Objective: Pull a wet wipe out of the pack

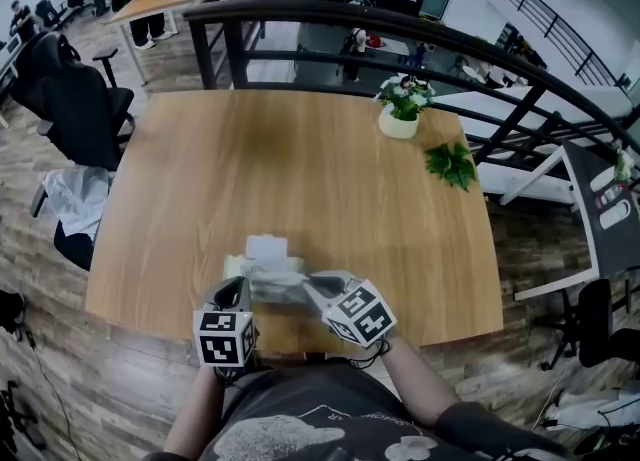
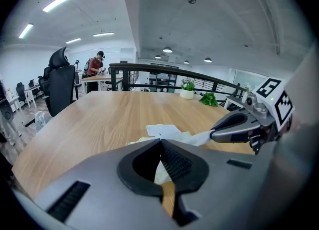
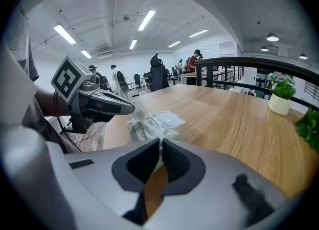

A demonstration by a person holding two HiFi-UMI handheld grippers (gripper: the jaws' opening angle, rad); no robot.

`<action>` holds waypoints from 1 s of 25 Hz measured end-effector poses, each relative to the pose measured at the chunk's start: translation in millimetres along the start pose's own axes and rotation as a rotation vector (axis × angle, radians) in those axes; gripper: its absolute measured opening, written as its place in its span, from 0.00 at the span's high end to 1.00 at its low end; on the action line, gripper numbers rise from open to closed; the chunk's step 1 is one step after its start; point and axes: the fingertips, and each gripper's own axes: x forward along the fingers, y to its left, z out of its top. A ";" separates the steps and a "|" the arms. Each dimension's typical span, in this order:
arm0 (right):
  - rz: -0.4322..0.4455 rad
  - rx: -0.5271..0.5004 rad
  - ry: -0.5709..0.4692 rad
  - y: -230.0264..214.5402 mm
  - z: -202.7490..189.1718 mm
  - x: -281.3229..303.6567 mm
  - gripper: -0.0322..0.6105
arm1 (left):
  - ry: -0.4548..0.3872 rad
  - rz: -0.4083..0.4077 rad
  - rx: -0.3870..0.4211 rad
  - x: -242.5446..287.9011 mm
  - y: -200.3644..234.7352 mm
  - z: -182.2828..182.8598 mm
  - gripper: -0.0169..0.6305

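Low in the middle of the head view, on the wooden worktop (image 1: 300,169): a pack of wet wipes (image 1: 268,277), close to the near edge. On its far side, a white lid (image 1: 266,247), flipped open.

At the left end of the pack, the left gripper (image 1: 238,294). Its fingers (image 2: 175,163) pressed tight together, pinching the soft, pale edge of the pack.

At the right end of the pack, the right gripper (image 1: 312,285). Its fingers (image 3: 175,163) almost fully closed too, nipping a wet wipe (image 2: 198,137). That wipe stretched out as a white strip from the top of the pack to the tips of the right gripper, at the middle right of the left gripper view. One end still in the pack.

Far off, at the upper right of the worktop: a small white pot with a plant (image 1: 400,114). Near it, lower and to the right, a green leafy sprig (image 1: 452,164) lying flat on the wood.

At the far left of the head view, off the worktop: a black chair (image 1: 75,99).
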 end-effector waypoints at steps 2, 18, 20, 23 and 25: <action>0.010 -0.007 -0.002 -0.7 0.2 -1.2 0.89 | 0.000 0.012 -0.007 -0.6 -0.1 -0.8 0.95; 0.049 -0.032 -0.056 -15.3 1.7 -20.8 0.89 | -0.003 0.096 -0.030 1.9 -6.9 -6.1 0.95; 0.053 -0.030 -0.058 -17.1 -0.3 -23.9 0.89 | -0.002 0.106 -0.030 2.1 -6.9 -6.8 0.95; 0.050 -0.020 -0.066 -22.1 -1.2 -27.7 0.89 | 0.004 0.111 -0.029 2.7 -7.6 -7.5 0.95; 0.044 -0.010 -0.073 -25.5 -0.8 -30.4 0.89 | 0.011 0.111 -0.023 3.1 -8.0 -7.9 0.95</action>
